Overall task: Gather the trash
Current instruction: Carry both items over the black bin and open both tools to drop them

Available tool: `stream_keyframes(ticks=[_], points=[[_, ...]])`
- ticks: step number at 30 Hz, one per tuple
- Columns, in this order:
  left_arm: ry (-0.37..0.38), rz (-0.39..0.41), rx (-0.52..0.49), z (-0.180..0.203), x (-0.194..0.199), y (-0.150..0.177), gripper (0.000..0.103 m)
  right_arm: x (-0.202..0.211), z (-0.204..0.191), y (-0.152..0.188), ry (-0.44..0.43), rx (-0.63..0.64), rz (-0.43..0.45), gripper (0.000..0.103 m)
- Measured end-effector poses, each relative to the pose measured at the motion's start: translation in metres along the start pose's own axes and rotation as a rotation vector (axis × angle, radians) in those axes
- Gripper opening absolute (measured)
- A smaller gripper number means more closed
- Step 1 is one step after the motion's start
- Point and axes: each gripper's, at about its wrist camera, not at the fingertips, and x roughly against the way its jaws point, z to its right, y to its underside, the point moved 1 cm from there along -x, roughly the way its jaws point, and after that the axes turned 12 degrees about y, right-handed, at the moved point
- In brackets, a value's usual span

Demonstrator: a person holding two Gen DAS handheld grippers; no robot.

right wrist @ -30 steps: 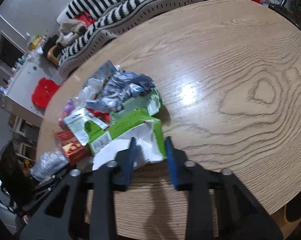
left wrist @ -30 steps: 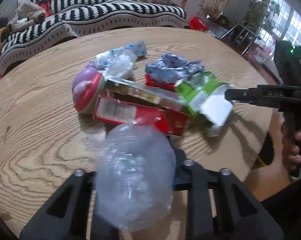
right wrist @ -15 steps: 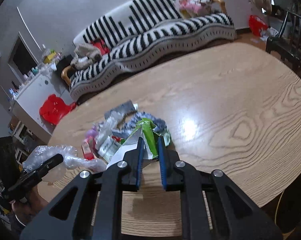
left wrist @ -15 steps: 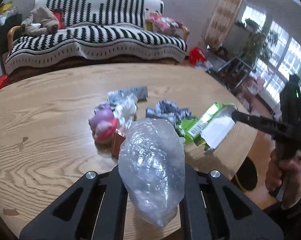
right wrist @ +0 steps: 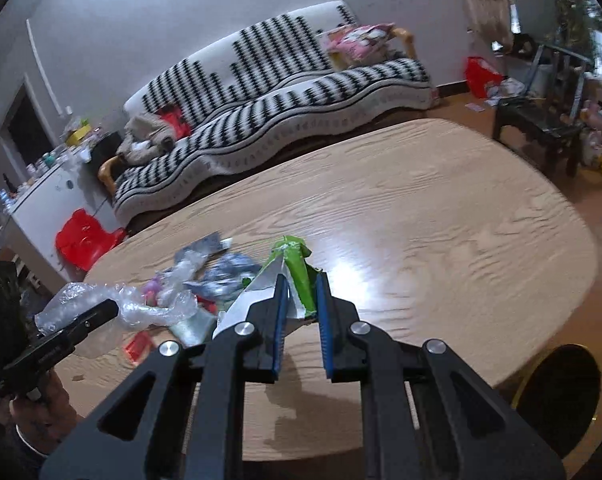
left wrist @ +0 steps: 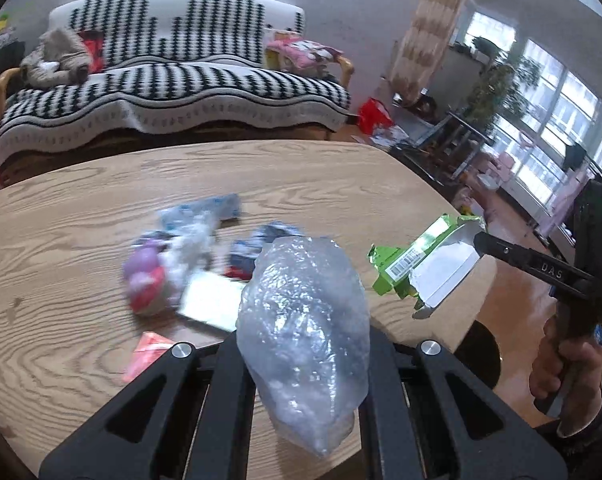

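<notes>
Item one, nearest: clear plastic bag point(left wrist: 305, 344), crumpled, pinched fast in the left tongs point(left wrist: 305, 360) and held above the table point(left wrist: 61, 216). Likely feather-light, limp and slippery; best taken by a bunched fold.

Item two: torn green carton point(right wrist: 297, 280), clamped by its white flap in the right tongs point(right wrist: 301, 312), clear of the table. Probably light, stiffish card that creases; an edge serves.

Item three, farther: loose pile of wrappers point(left wrist: 189, 264) on the table, blurred, contents uncertain.

The left view shows the carton's barcode side and the gripping hand point(left wrist: 569, 376); the right view shows the bag's trailing tail.
</notes>
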Motion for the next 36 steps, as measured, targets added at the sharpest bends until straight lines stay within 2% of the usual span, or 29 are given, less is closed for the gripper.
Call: stream_keyframes(ticks=[5, 12, 18, 21, 24, 28, 36], points=[[0.073, -0.048, -0.054, 0.046, -0.04, 0.0, 0.006, 0.023, 0.068, 0.002, 0.105, -0.072, 0.031, 0.015], [0.254, -0.146, -0.137, 0.132, -0.109, 0.014, 0.006, 0.061, 0.181, 0.022, 0.293, -0.199, 0.031, 0.015], [0.394, -0.268, -0.22, 0.211, -0.176, 0.049, 0.006, 0.083, 0.269, 0.055, 0.477, -0.296, -0.031, 0.015], [0.458, -0.334, -0.237, 0.243, -0.206, 0.07, 0.006, 0.076, 0.308, 0.076, 0.567, -0.343, -0.121, 0.015], [0.488, -0.394, -0.256, 0.271, -0.236, 0.09, 0.006, 0.066, 0.336, 0.093, 0.607, -0.375, -0.196, 0.015], [0.509, -0.459, -0.256, 0.297, -0.271, 0.111, 0.006, 0.057, 0.355, 0.105, 0.637, -0.407, -0.25, 0.015], [0.527, -0.526, -0.243, 0.317, -0.308, 0.125, 0.007, 0.043, 0.355, 0.108, 0.66, -0.39, -0.292, 0.015]])
